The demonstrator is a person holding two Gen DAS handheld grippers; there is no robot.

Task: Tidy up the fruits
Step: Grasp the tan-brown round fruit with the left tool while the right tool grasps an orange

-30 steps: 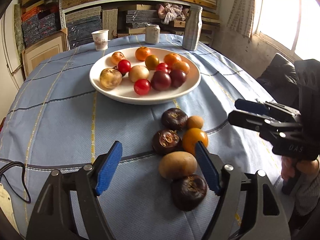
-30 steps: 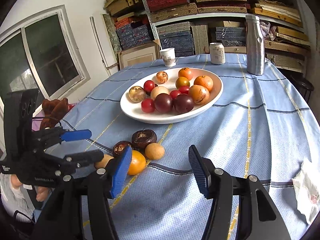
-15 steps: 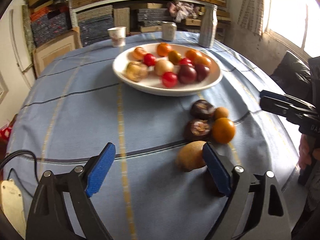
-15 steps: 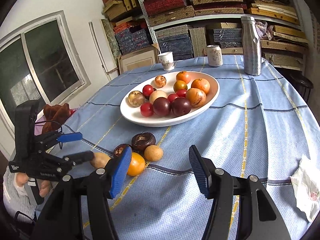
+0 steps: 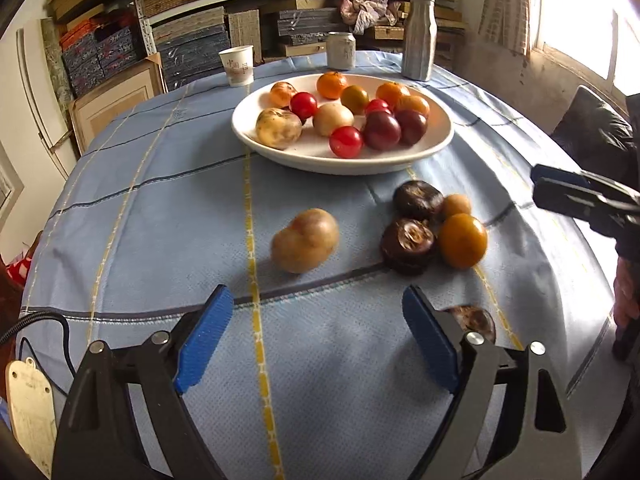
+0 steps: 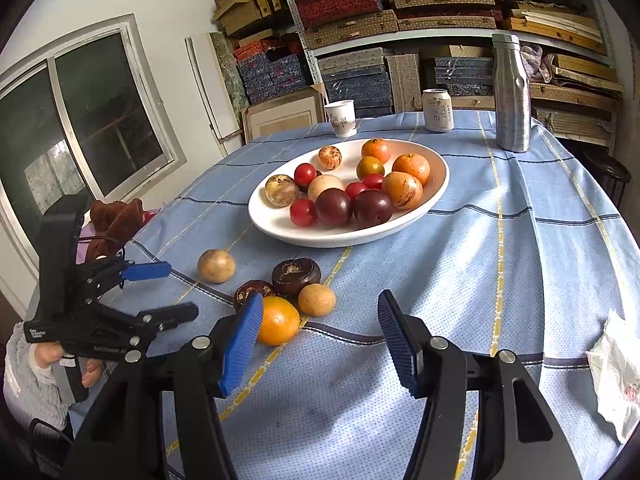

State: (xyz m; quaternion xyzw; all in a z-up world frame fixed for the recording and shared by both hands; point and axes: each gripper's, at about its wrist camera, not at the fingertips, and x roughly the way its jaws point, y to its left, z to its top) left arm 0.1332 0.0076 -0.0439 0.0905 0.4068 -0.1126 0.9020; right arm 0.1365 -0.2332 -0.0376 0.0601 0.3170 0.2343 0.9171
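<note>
A white plate (image 5: 312, 156) (image 6: 400, 228) holds several fruits: red, orange, tan and dark purple. On the blue cloth in front of it a tan fruit (image 5: 306, 240) (image 6: 216, 266) lies alone. To its right are two dark fruits (image 5: 408, 244), an orange fruit (image 5: 462, 240) (image 6: 278, 320) and a small tan one (image 5: 456, 206). Another dark fruit (image 5: 474, 320) peeks out behind my left gripper's right finger. My left gripper (image 5: 316, 308) (image 6: 160, 292) stands just short of the lone tan fruit, its jaws closing with nothing between them. My right gripper (image 6: 320, 304) (image 5: 560, 188) is open and empty, the orange fruit beside its left pad.
A paper cup (image 5: 238, 66), a can (image 5: 341, 50) and a metal bottle (image 5: 418, 36) stand at the table's far edge. A crumpled wrapper (image 6: 616, 364) lies at the right. Shelves of boxes fill the back wall. A cable and white tag (image 5: 28, 400) sit near left.
The tan fruit has moved from my left gripper's right finger to a spot ahead of the tips, away from the cluster. The left gripper swung left and opened wider. The right gripper stayed put.
</note>
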